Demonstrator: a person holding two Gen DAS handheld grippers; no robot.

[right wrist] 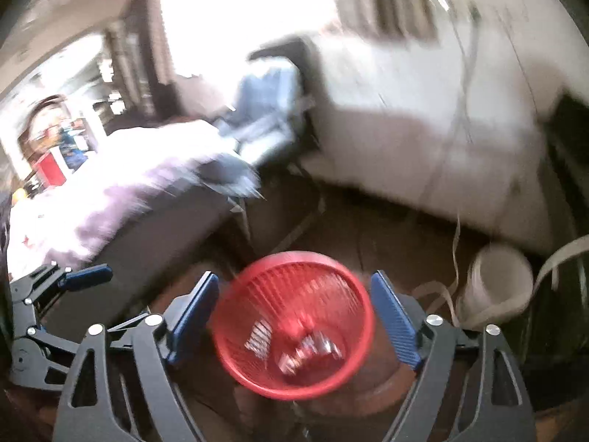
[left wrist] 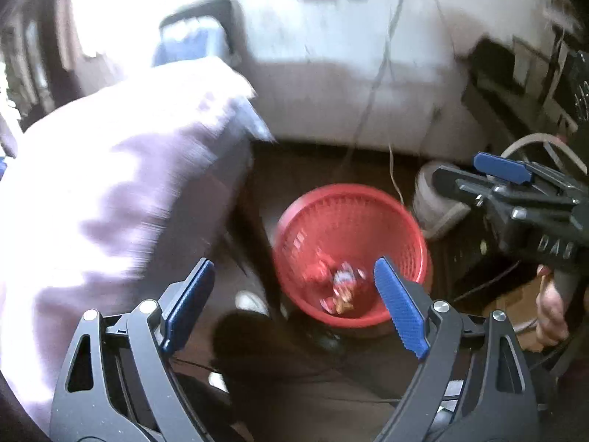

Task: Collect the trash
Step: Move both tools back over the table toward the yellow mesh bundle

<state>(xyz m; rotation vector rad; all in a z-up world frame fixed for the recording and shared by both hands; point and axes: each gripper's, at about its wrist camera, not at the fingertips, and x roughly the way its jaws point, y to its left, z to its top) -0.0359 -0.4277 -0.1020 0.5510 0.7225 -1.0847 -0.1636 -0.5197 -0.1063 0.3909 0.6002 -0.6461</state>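
basket [right wrist: 294, 326], one; wrappers [left wrist: 340, 291], several

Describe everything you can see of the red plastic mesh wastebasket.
The red plastic mesh wastebasket is round, with a solid rim and slatted latticed walls tapering towards the bottom. It stands upright on the dark floor, beside a table leg and near a white cylindrical container. Several crumpled wrappers lie at its bottom. Nothing grips it; both grippers sit above it, open and empty. Blur hides finer detail.
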